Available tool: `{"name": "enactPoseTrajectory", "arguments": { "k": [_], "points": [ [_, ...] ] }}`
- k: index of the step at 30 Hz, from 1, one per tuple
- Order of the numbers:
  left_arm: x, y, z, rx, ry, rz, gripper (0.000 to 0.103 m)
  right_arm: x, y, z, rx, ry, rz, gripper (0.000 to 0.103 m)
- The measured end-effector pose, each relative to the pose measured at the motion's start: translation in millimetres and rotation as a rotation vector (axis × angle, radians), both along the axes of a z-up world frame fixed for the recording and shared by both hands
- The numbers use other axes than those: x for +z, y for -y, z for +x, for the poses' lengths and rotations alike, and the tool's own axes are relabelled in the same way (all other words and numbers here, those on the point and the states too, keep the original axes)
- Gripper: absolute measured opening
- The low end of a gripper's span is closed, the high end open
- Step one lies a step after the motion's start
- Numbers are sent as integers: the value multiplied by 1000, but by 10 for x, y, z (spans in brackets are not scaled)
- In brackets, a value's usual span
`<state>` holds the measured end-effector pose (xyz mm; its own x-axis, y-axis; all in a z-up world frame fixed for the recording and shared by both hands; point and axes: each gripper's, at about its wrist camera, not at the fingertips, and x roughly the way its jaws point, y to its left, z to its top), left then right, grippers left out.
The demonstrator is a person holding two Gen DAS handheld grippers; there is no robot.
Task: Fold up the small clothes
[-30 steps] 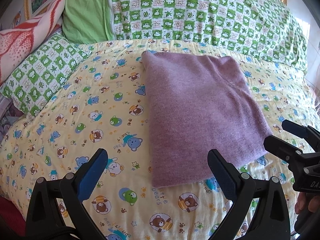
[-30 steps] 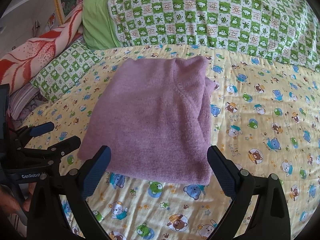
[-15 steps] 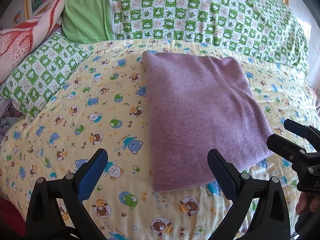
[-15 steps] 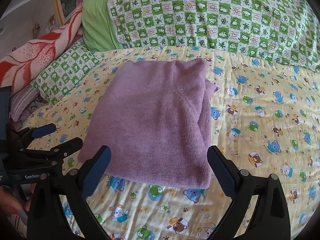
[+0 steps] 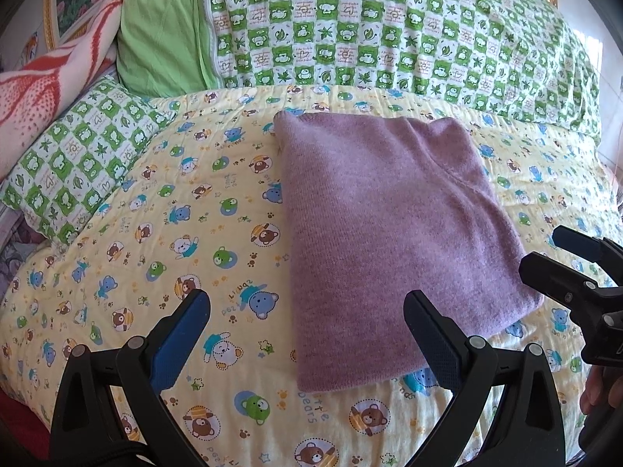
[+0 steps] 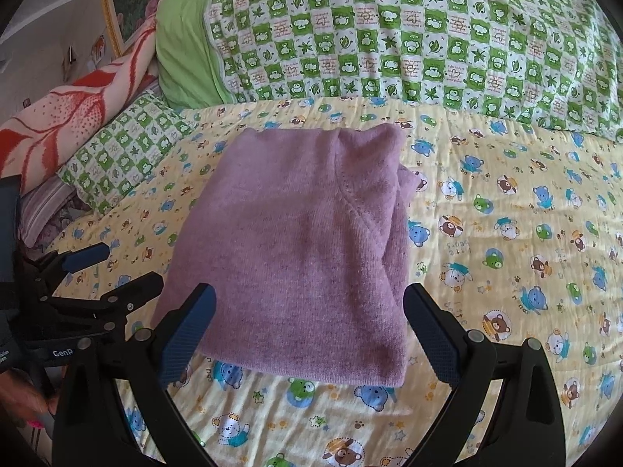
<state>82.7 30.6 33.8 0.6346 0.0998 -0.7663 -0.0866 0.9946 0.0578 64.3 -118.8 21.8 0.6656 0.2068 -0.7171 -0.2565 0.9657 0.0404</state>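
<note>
Left gripper (image 5: 307,334): jaws spread wide, gripping nothing, hovering over the near-left corner of the folded purple knitted sweater (image 5: 389,233).
Right gripper (image 6: 309,330): jaws wide apart, empty, above the sweater's near edge.
Sweater: flat on the yellow bear-print bedsheet (image 5: 155,253), below the green checked pillow (image 5: 389,31).

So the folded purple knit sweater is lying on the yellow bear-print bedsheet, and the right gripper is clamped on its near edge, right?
Not quite. The folded purple knit sweater does lie on the yellow bear-print bedsheet, but the right gripper is open and holds nothing; its jaws stand wide apart above the near edge, as the right wrist view shows.
</note>
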Motion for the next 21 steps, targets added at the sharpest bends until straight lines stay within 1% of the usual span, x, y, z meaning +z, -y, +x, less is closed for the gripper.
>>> {"name": "enactPoseTrajectory", "arguments": {
  "k": [21],
  "points": [
    [-7, -2, 168, 11, -18, -22, 99, 12, 82, 118, -14, -4, 11, 97]
  ]
}}
